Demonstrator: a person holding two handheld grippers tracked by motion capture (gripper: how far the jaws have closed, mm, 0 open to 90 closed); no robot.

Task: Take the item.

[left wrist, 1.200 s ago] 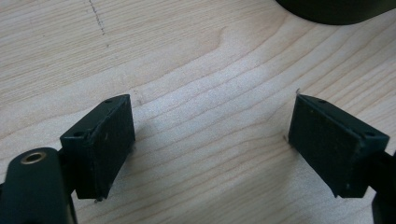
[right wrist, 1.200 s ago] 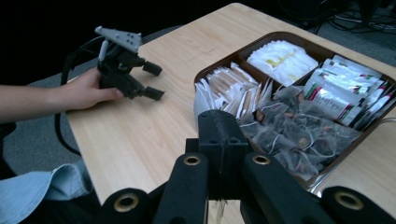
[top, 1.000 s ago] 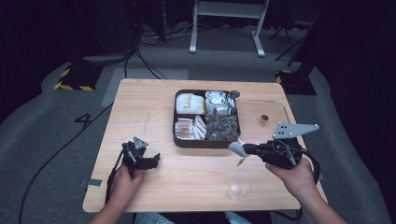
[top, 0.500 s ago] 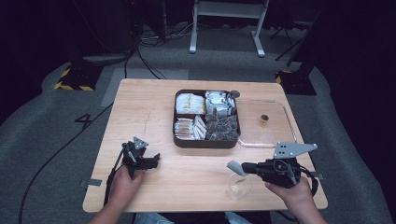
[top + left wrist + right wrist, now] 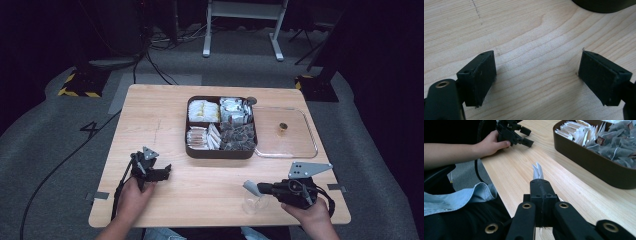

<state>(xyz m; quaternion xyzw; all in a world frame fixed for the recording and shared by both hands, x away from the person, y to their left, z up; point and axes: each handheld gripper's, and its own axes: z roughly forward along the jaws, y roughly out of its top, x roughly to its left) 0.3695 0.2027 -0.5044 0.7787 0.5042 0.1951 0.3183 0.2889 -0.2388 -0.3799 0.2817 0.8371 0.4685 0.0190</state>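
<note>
High view: right hand-held gripper [image 5: 261,188] clamps a white packet [image 5: 251,187] pointing left; left hand-held gripper [image 5: 161,173] gapes apart.

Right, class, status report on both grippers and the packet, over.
Left gripper open, resting on bare wooden table. Right gripper shut on small white paper packet, above clear glass cup. Dark brown compartment box beyond; nothing in between.

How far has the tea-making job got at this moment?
Done: the clear lid lies off the tea box, beside it. In hand: the right gripper pinches a white packet above a clear glass. Left: the packet isn't in the glass; the left gripper rests open.
</note>
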